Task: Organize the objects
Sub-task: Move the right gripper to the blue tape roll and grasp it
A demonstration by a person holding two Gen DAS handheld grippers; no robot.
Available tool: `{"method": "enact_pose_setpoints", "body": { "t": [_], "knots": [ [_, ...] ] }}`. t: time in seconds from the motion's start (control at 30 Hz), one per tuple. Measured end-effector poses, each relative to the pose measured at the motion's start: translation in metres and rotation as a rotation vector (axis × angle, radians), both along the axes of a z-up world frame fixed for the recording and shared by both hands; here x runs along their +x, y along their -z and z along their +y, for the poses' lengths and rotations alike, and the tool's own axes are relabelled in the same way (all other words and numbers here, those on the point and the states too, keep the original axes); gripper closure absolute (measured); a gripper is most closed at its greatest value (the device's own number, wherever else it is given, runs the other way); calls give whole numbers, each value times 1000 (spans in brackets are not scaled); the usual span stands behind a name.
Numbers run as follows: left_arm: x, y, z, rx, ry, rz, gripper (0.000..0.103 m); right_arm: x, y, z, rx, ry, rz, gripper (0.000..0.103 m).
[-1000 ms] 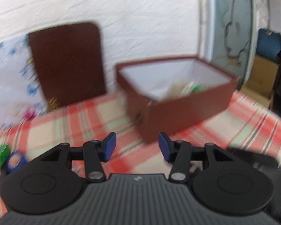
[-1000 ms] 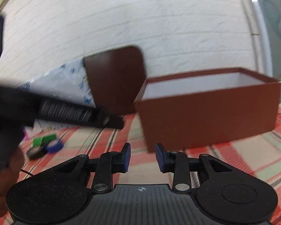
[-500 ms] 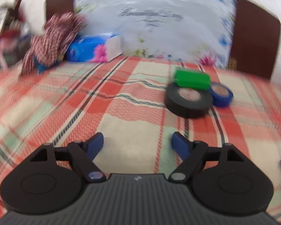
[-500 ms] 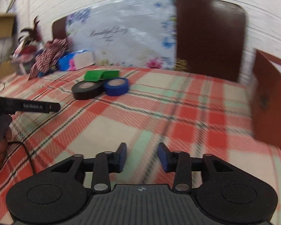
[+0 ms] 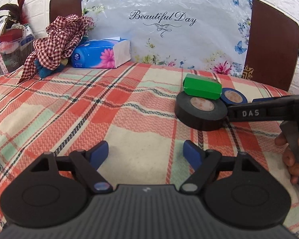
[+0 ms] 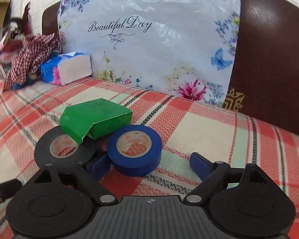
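right gripper (image 6: 151, 164) opening around blue tape (image 6: 135, 149)

The left hand-held gripper (image 5: 145, 151) angles downward, jaws wide apart with nothing between them. The right hand-held gripper (image 6: 150, 163) angles downward too, jaws opening; fingers (image 5: 291, 155) clasp its handle at three o'clock.

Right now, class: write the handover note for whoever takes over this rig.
Left gripper: open, empty, over bare cloth.
Right gripper: jaws opening, the blue tape between them, not gripped.
Things: black tape, blue tape and green box clustered on the cloth; the box rests partly on the black tape.
Done: nothing that shows here.
Left: pick up all three; no container is in view.
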State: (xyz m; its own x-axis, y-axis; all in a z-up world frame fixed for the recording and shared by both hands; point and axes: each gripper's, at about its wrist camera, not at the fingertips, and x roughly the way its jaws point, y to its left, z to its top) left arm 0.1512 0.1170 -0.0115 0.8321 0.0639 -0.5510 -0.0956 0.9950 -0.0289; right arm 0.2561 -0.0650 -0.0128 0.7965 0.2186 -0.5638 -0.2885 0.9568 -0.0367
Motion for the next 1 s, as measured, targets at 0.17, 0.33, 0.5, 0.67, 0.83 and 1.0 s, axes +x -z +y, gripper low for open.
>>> {"method": "enact_pose_setpoints", "body": {
  "t": [0.17, 0.33, 0.5, 0.67, 0.83, 1.0],
  "knots": [
    [1, 0, -1, 7, -1, 5, 19, -33, -1, 8, -104, -85, -61, 50],
    [2, -1, -3, 20, -1, 10, 18, -77, -1, -28, -42, -38, -30, 50],
    [1, -1, -5, 29, -3, 12, 18, -153, 1, -77, 6, 34, 1, 49],
    [2, -2, -6, 41, -4, 16, 17, -225, 1, -115, -10, 158, 22, 49],
    [2, -5, -11, 71, -19, 36, 16, -257, 2, -124, -28, 217, 2, 46],
    [-19, -25, -43, -72, 42, 98, 36, -262, 2, -128, -20, 226, -2, 44]
  ]
}}
